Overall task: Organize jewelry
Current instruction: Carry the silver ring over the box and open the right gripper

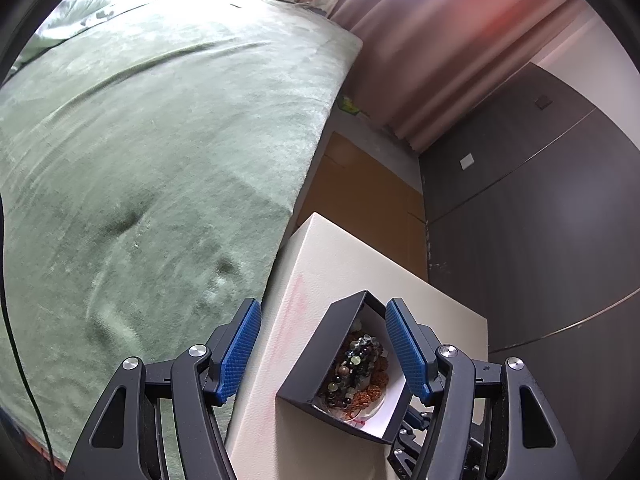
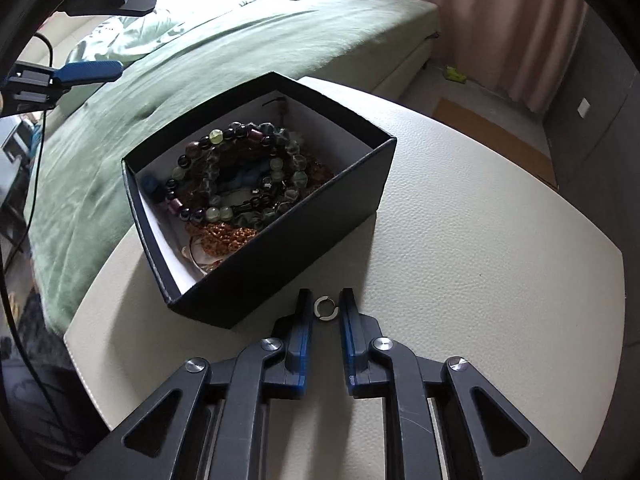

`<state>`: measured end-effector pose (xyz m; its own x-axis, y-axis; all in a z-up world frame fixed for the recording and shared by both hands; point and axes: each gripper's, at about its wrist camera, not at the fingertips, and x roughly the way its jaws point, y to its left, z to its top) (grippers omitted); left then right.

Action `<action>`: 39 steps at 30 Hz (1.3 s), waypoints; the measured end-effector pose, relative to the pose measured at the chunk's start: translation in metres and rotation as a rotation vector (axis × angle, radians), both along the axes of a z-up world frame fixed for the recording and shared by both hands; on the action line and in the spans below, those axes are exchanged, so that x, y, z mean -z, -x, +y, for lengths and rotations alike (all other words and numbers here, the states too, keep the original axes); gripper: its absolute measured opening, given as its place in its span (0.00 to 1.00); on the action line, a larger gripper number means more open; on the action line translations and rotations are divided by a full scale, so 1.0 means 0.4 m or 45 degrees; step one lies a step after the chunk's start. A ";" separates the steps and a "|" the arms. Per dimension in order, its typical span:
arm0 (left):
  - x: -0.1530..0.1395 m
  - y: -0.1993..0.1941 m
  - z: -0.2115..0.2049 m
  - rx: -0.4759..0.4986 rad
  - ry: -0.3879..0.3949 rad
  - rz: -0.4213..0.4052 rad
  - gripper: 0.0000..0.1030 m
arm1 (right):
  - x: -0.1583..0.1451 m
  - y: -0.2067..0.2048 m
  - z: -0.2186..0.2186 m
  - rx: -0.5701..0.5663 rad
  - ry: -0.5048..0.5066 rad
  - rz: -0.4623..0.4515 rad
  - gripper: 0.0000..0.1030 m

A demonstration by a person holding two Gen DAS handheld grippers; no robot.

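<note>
A black box (image 2: 280,236) with a white inside holds several bead bracelets (image 2: 240,168) and sits on a cream leather-textured table top (image 2: 480,260). A small silver open ring (image 2: 326,309) lies on the table just in front of the box. My right gripper (image 2: 326,300) is low over the table with its fingers on either side of the ring, narrowly apart, not touching it. My left gripper (image 1: 322,320) is open and empty, high above the box (image 1: 312,364); its fingers also show in the right wrist view (image 2: 88,71), up at the left.
A bed with a green blanket (image 1: 160,160) borders the table on the left. Pink curtains (image 2: 500,20) and a dark wall (image 1: 540,220) stand beyond. Brown cardboard (image 1: 360,188) lies on the floor past the table. A black cable (image 2: 36,140) hangs at the left.
</note>
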<state>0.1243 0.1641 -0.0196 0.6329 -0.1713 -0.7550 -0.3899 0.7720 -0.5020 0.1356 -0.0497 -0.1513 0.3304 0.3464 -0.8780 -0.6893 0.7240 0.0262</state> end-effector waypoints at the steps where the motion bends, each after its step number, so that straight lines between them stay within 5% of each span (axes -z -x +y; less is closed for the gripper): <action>1: 0.000 0.000 0.001 -0.001 0.000 0.000 0.64 | 0.000 -0.001 -0.004 -0.002 -0.003 0.006 0.14; 6: -0.001 0.002 0.003 -0.002 0.005 -0.008 0.64 | -0.008 -0.023 -0.031 0.084 -0.014 0.033 0.14; 16: -0.009 0.011 0.016 -0.013 0.008 -0.026 0.64 | -0.148 -0.021 -0.034 0.177 -0.393 -0.012 0.14; 22: -0.007 0.002 0.020 -0.007 0.005 -0.025 0.64 | -0.157 -0.027 0.012 0.175 -0.553 0.021 0.14; 29: -0.003 -0.003 0.023 -0.007 0.005 -0.020 0.64 | -0.119 -0.057 0.057 0.234 -0.584 0.125 0.15; 34: -0.004 -0.002 0.020 -0.002 -0.005 -0.017 0.64 | -0.112 -0.070 0.036 0.292 -0.572 0.140 0.34; 39: -0.008 0.004 0.003 0.013 -0.024 -0.021 0.64 | -0.138 -0.062 -0.012 0.336 -0.587 0.115 0.43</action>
